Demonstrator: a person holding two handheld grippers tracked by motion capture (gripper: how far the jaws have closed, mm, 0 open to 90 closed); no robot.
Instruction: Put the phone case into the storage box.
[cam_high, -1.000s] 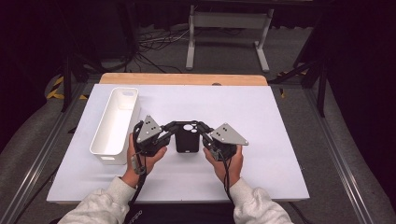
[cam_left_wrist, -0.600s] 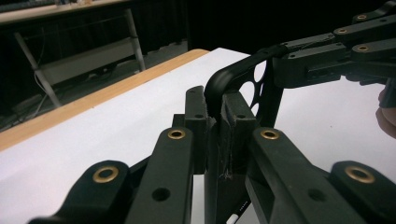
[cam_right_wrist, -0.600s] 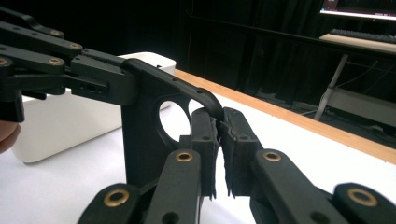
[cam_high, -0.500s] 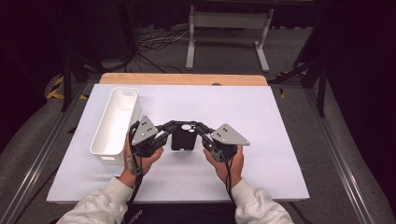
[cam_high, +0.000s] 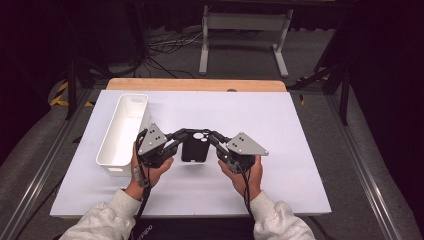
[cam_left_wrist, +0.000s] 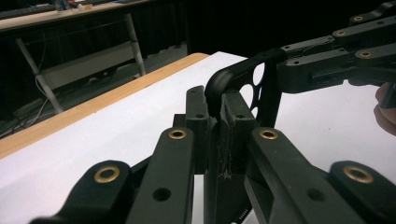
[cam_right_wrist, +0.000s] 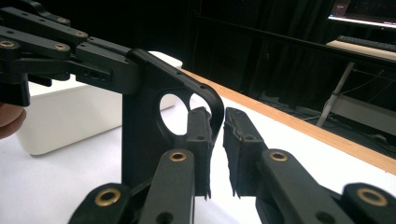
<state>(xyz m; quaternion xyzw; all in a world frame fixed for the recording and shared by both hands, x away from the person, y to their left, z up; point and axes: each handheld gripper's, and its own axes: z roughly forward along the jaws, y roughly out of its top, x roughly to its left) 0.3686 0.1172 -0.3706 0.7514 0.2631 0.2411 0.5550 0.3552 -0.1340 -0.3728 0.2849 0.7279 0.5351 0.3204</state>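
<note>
High view first: a black plastic phone case with round camera cut-outs (cam_high: 194, 148) sits near the middle of the white counter (cam_high: 280, 125), held between the left claw (cam_high: 176, 140) and the right claw (cam_high: 216, 141), one on each upper corner. A long white plastic bin (cam_high: 122, 134) stands just beside the left hand, apart from the case. Taking the case from both sides at once looks like a way to keep it steady (or to flex it) while it is handled.

Left gripper view: the left claw (cam_left_wrist: 215, 140) is pinched tight on the rounded corner of the case (cam_left_wrist: 233, 79), its wall sandwiched between the pads. Farther off, the other claw's linkage reaches the opposite edge. The case stands on edge here, clear of the counter (cam_left_wrist: 116, 121) as far as I can tell.

Right gripper view: the right claw (cam_right_wrist: 215, 154) straddles the case's curved corner (cam_right_wrist: 154, 93). One pad seems to touch the wall while a gap shows before the other, so its jaws read as slightly spread, not yet clamping. The bin (cam_right_wrist: 70, 116) stands behind.
</note>
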